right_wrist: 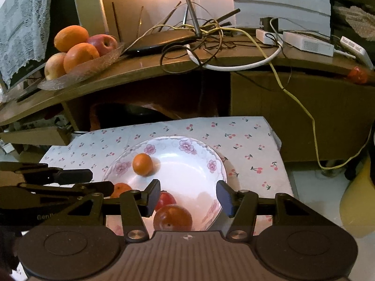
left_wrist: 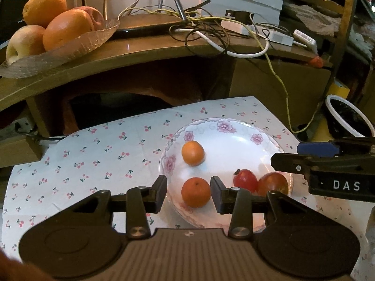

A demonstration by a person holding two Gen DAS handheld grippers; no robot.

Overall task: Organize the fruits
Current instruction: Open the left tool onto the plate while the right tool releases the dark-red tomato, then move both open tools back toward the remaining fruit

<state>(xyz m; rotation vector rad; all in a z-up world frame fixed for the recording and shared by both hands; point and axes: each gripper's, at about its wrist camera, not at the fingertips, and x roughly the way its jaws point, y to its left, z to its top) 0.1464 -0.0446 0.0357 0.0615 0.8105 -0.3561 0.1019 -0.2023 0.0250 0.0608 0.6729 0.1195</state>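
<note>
A white floral plate [left_wrist: 234, 145] [right_wrist: 187, 164] sits on a cherry-print cloth and holds two small oranges and two red fruits. My left gripper [left_wrist: 188, 190] is open, its fingers on either side of the near orange [left_wrist: 196, 192], apart from it. The far orange [left_wrist: 193, 153] [right_wrist: 142, 164] lies further back. My right gripper [right_wrist: 188, 196] is open above the plate, with a dark red fruit [right_wrist: 173, 217] and a bright red fruit [right_wrist: 165, 200] just below it. Both red fruits show in the left wrist view [left_wrist: 246, 180] [left_wrist: 273, 183]. The right gripper enters the left wrist view [left_wrist: 304, 157] from the right.
A glass dish [left_wrist: 77, 46] [right_wrist: 77, 75] with large oranges and apples stands on a wooden shelf at the back left. Tangled cables [left_wrist: 211, 28] and a dark tray lie on the shelf. A small red fruit [left_wrist: 316, 62] sits at the shelf's right end. A dark bowl [left_wrist: 349, 117] stands at the right.
</note>
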